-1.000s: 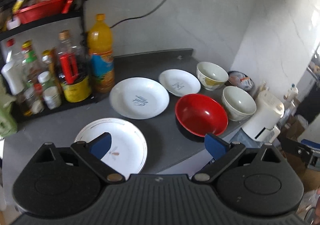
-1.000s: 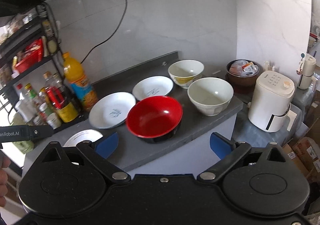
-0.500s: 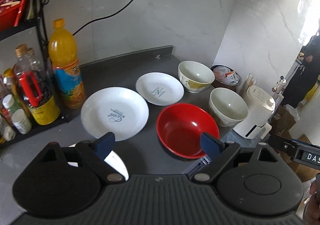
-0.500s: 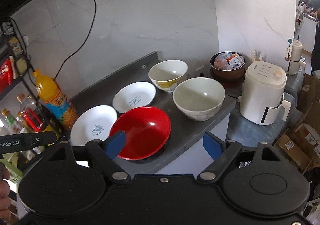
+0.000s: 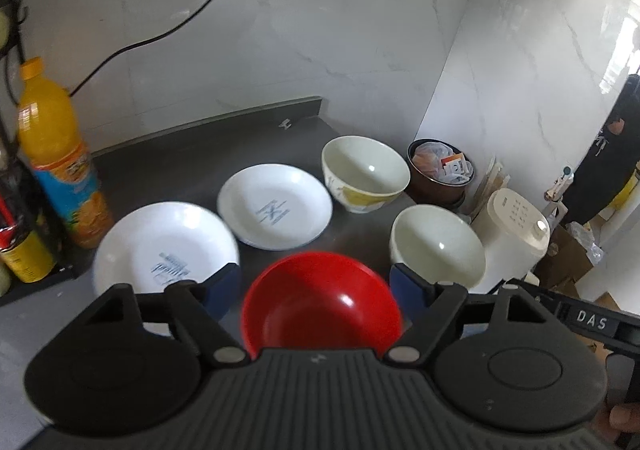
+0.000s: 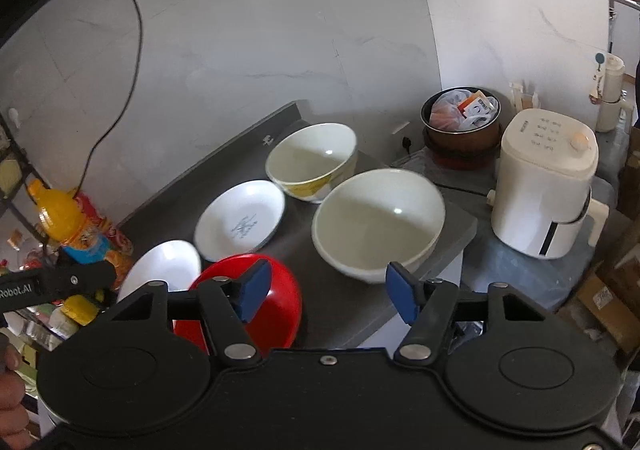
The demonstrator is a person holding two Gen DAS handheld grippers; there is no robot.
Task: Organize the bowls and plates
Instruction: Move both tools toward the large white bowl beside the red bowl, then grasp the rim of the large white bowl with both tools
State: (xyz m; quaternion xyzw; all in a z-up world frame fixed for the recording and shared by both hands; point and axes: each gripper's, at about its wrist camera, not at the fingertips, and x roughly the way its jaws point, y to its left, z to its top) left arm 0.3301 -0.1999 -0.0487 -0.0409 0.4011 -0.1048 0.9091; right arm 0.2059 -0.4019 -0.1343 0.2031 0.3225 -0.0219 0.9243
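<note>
Both views shifted right and closer versus a second ago: near-left plate gone from the left wrist view, red bowl (image 5: pixel 320 302) now centred between the left claw (image 5: pixel 316 288) fingers instead of off to the right. Reads as approach phase, red bowl the likely first pick; nothing stacked yet. Left claw wide open, empty, hovering above the near edge of the bench (image 5: pixel 192 154), no contact visible. Right claw (image 6: pixel 326 292) also open and empty, held above the near-right bench corner, aimed between the red bowl (image 6: pixel 280 302) and the large cream bowl (image 6: pixel 378 222). Layout: large white plate (image 5: pixel 164 246) left, small white plate (image 5: pixel 274 206) behind it toward the middle, patterned bowl (image 5: pixel 364 174) far right, large cream bowl (image 5: pixel 438 246) near right, red bowl near centre; all apart on the bench, none nested. Orange bottle (image 5: pixel 56 154) at far left, white appliance (image 6: pixel 544 186) off the bench to the right. Next call, judged: close on a rim, then nest bowls, stack plates.
</note>
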